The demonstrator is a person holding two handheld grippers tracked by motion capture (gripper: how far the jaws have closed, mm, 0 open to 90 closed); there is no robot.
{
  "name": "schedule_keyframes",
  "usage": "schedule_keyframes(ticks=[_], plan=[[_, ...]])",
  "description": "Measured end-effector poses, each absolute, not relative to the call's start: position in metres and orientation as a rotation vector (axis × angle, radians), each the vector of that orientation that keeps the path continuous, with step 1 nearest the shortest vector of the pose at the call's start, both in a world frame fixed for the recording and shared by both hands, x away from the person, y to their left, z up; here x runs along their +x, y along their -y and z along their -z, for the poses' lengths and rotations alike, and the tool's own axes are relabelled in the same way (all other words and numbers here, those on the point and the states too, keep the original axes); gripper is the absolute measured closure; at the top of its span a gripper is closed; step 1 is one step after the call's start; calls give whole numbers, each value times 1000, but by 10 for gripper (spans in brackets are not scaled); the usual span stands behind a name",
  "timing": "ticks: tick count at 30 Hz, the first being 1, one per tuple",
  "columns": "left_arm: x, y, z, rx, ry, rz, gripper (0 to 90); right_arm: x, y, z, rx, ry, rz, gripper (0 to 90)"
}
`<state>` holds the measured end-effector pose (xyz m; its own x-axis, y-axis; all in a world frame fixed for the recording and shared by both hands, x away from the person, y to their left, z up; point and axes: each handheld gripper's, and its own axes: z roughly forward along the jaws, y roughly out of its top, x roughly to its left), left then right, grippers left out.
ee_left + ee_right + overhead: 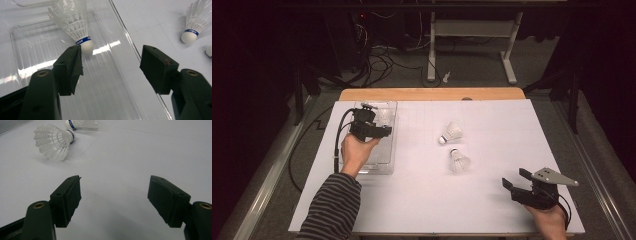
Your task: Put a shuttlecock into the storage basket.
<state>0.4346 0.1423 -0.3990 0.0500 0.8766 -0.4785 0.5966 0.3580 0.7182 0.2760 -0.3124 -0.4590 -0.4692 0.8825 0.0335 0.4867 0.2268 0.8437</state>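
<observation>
A white shuttlecock [72,20] with a blue band lies inside a clear plastic tray [382,160] at the table's left, cork toward the camera. My left gripper [112,60] hovers over the tray [35,45] with its jaws wide open; the left jaw's tip is just beside the cork, and nothing is between the jaws. From above, the left gripper [368,117] sits over the tray's far half. Two more shuttlecocks [452,133] [459,161] lie on the white table top near the middle. My right gripper [515,179] stands open near the front right, empty; two shuttlecocks [53,141] [81,124] lie ahead of the right gripper [115,192].
The white table top [492,210] has a wooden strip along its far edge. Beyond it, on the floor, are cables and a white desk frame [472,35]. A black cable [337,145] trails from the left gripper over the table's left side.
</observation>
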Motion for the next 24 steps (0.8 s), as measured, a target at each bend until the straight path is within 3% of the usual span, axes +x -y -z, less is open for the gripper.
schedule_keyframes(ticks=[24], plan=[[405, -143, 398, 1338, -1558, -375, 355, 275, 312, 459, 1258, -2044, -1158, 274]])
